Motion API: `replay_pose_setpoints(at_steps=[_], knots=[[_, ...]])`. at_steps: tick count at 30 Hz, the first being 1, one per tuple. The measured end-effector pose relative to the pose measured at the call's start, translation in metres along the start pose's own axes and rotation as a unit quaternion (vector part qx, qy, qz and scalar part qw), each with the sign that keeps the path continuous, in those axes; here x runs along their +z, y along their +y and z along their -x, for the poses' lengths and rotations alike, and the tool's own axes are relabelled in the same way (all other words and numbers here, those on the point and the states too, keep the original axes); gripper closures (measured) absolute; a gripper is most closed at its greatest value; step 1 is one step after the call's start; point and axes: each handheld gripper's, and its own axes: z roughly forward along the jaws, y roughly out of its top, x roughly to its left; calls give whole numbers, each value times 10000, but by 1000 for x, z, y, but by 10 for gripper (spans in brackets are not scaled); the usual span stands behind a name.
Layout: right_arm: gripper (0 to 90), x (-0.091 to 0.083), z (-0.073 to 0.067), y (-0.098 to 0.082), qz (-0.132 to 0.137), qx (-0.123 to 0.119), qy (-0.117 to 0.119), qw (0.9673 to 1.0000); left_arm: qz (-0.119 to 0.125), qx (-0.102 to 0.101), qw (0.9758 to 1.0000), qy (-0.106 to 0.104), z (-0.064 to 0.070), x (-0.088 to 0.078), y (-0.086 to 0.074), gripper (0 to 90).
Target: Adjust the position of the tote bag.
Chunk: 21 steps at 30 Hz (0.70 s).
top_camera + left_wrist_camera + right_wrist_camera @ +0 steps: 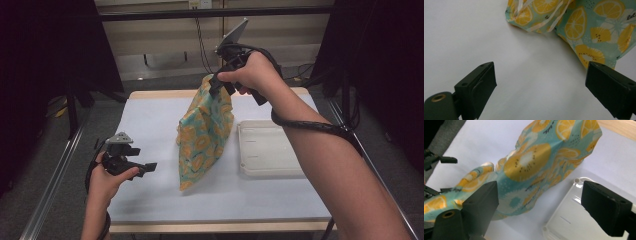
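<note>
At the left of the table [150,115], my left hand [107,182] holds the left gripper [145,167] low over the white sheet, pointing right toward the cloth. In the left gripper view, its 2 jaws stand wide apart with nothing between them; bare white surface lies under the left gripper [541,92], and the lower edge of the cloth [584,25] lies just beyond the jaw tips.

At the centre, the teal cloth [205,130], printed with orange and lemon slices, stands up in a tall peak. Its lower corner touches the sheet near the front, and its top reaches the right gripper [215,85].

To the right of the cloth, just beside it, a shallow white tray [265,150] lies flat on the sheet.

Above the far side of the table, my right hand [255,72] holds the right gripper raised and angled down. In the right gripper view, the 2 jaws of the right gripper [540,207] stand wide apart. The cloth [531,167] and the tray [569,220] lie beyond them. I cannot tell whether either jaw touches the cloth.
</note>
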Motion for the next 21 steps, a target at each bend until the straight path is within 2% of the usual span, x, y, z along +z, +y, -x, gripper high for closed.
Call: replay_pose_setpoints(at_steps=[1,4,5,10,12,16,20,21], knots=[[142,0,-1,1,11,46,-11,10000,-77,68,9999,10,0,0,0,94],[142,2,-1,3,40,66,50,10000,-45,0,10000,5,0,2,0,94],[143,2,-1,3,15,160,62,9999,-55,7,10000,-1,0,2,0,94],[143,4,-1,7,117,240,43,9996,-47,6,10000,23,-1,1,0,95],[142,6,-3,8,115,306,104,9994,-90,47,9999,30,-2,1,0,95],[142,13,-8,9,79,211,72,9997,-125,43,9999,47,-2,1,-1,97],[146,24,-12,8,-71,255,87,9996,-128,46,9999,54,-2,1,-1,97],[154,27,-12,7,-68,184,83,9998,-110,-12,9999,39,-2,1,-1,97]])
